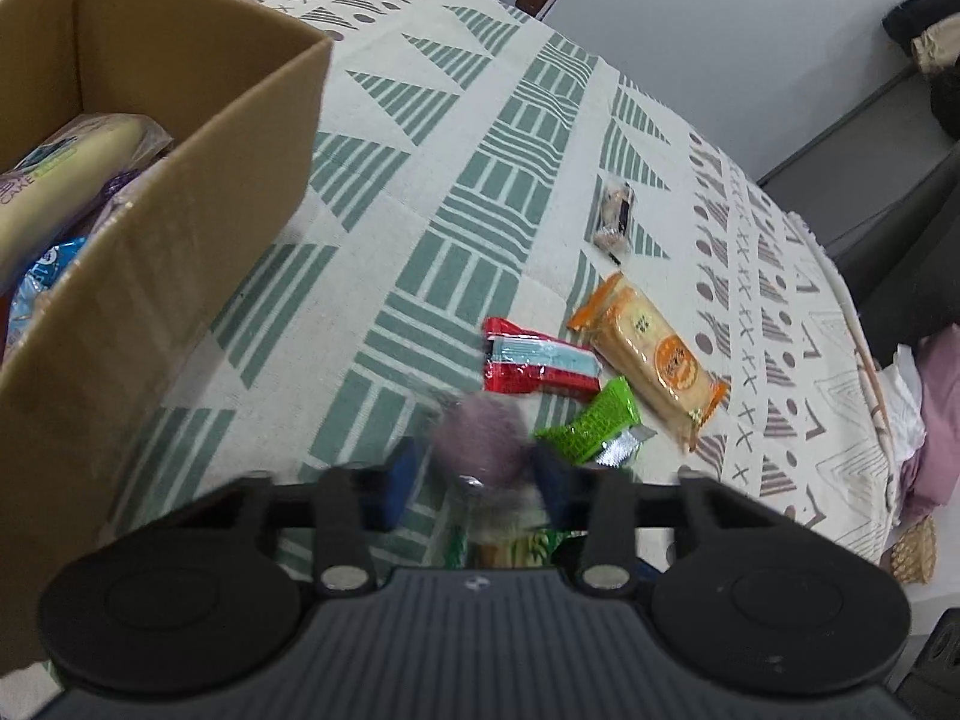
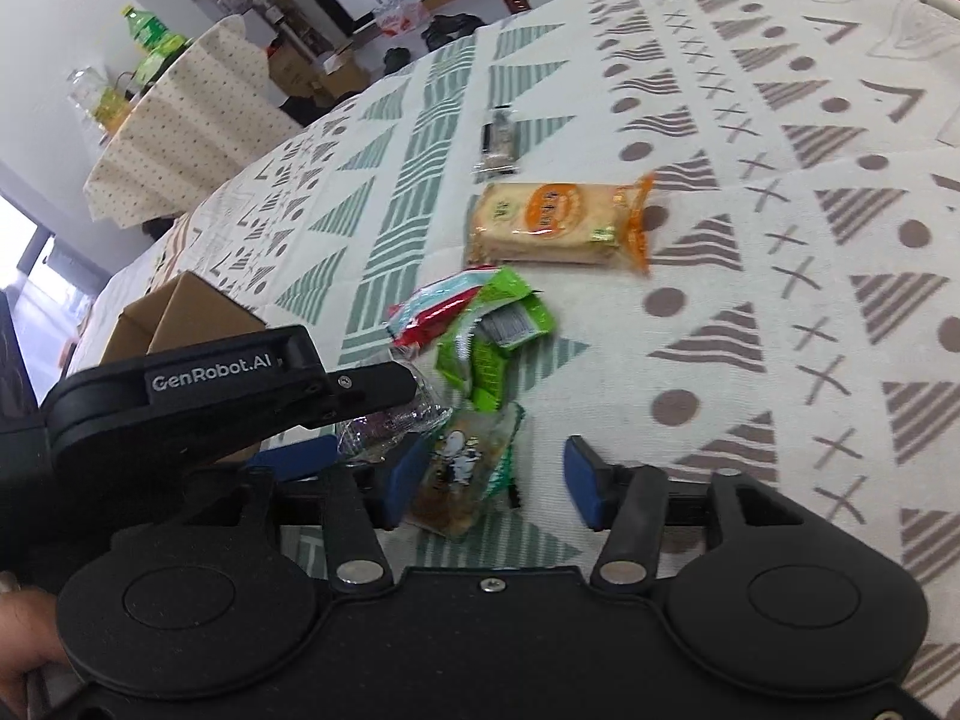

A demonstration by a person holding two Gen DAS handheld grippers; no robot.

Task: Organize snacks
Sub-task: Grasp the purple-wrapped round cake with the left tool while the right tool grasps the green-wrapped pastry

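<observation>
My left gripper [image 1: 480, 468] is shut on a purple snack in clear wrap [image 1: 480, 441], held just above the patterned cloth; it also shows in the right wrist view [image 2: 384, 426] beside the left gripper's body [image 2: 228, 396]. My right gripper [image 2: 492, 480] is open over a clear packet with a cartoon print [image 2: 462, 468]. On the cloth lie a red and blue packet [image 1: 534, 360], a green packet [image 1: 594, 420], an orange cracker pack [image 1: 654, 354] and a small clear snack [image 1: 615, 213]. A cardboard box [image 1: 180, 192] at left holds several snacks.
The bed's patterned cloth [image 1: 456, 138] carries everything. The box wall stands close to the left of my left gripper. A second table with bottles [image 2: 150, 48] stands far back. Pink fabric [image 1: 936, 408] lies off the bed's right edge.
</observation>
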